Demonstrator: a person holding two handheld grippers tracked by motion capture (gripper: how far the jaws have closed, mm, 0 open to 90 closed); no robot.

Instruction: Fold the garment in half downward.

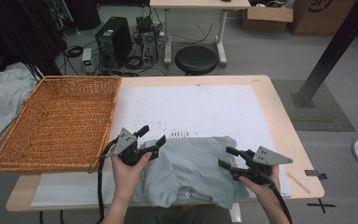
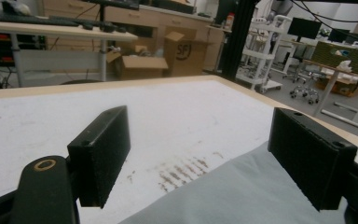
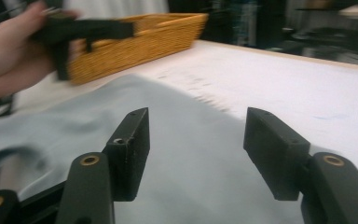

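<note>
The grey shirt (image 1: 191,170) lies lower centre, long axis across the frame; left gripper (image 1: 150,138) and right gripper (image 1: 227,157) flank it, jaws open, gripping nothing.

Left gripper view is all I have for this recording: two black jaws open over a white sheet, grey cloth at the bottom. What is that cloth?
Observer: A grey T-shirt, lying folded at the near edge of the table; its collar faces the person.
Operator: Anything else on the table?
Observer: A wicker basket sits at the left end, overhanging the table's edge.
Operator: Where is the other gripper?
Observer: The right gripper is at the shirt's right edge, jaws open, nothing between them.
Operator: Does the left gripper hold the shirt?
Observer: No. The left gripper hangs open over the shirt's far-left corner.
</note>
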